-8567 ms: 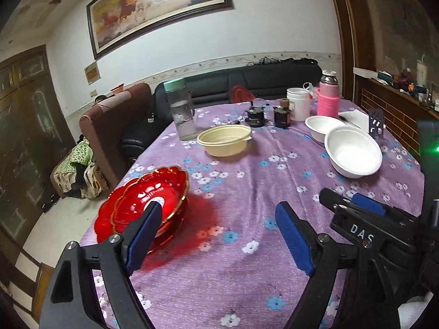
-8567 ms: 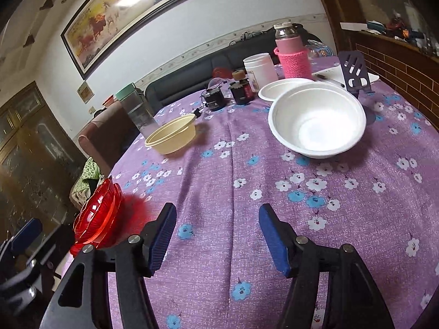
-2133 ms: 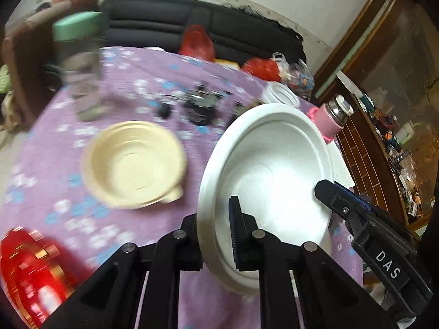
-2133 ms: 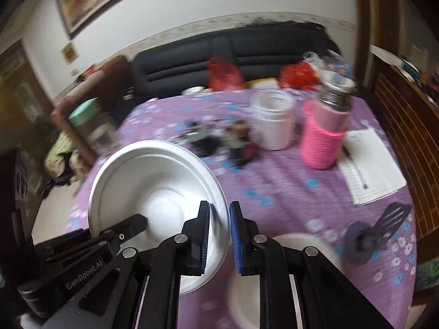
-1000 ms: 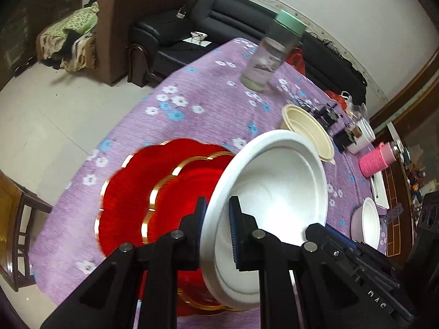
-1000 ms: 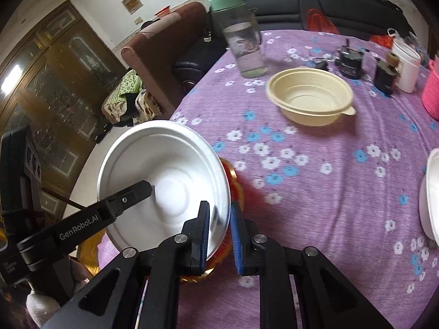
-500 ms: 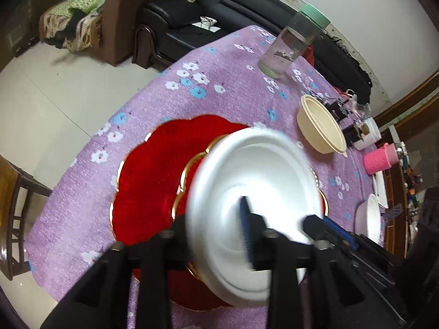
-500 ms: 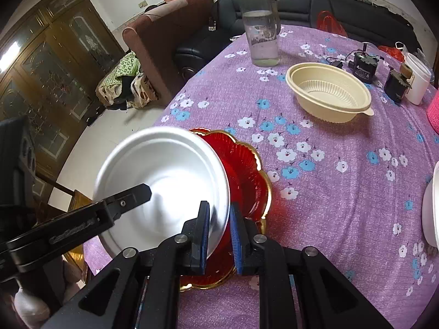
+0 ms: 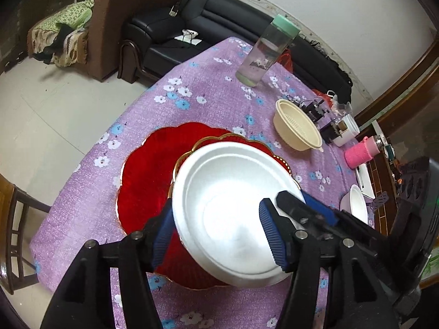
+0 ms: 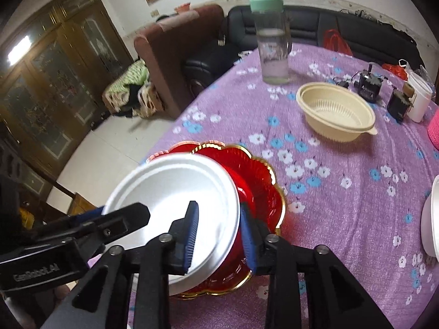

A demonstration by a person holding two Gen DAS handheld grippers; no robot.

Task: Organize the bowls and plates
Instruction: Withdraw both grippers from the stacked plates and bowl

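A white foam bowl rests in the red gold-rimmed bowl on the purple flowered tablecloth. It also shows in the right wrist view, over the red bowl. My left gripper is open, its jaws apart on either side of the white bowl's near rim. My right gripper is open too, its jaws apart astride the white bowl's right rim. A second white bowl sits at the far right of the table.
A cream plastic bowl and a green-lidded water bottle stand further back. Small dark jars, a white cup and a pink bottle are behind them. The table edge drops to the floor on the left.
Both grippers carried the white bowl from the right side of the table over the red bowl. In the last half second both opened and the white bowl settled into the red bowl.
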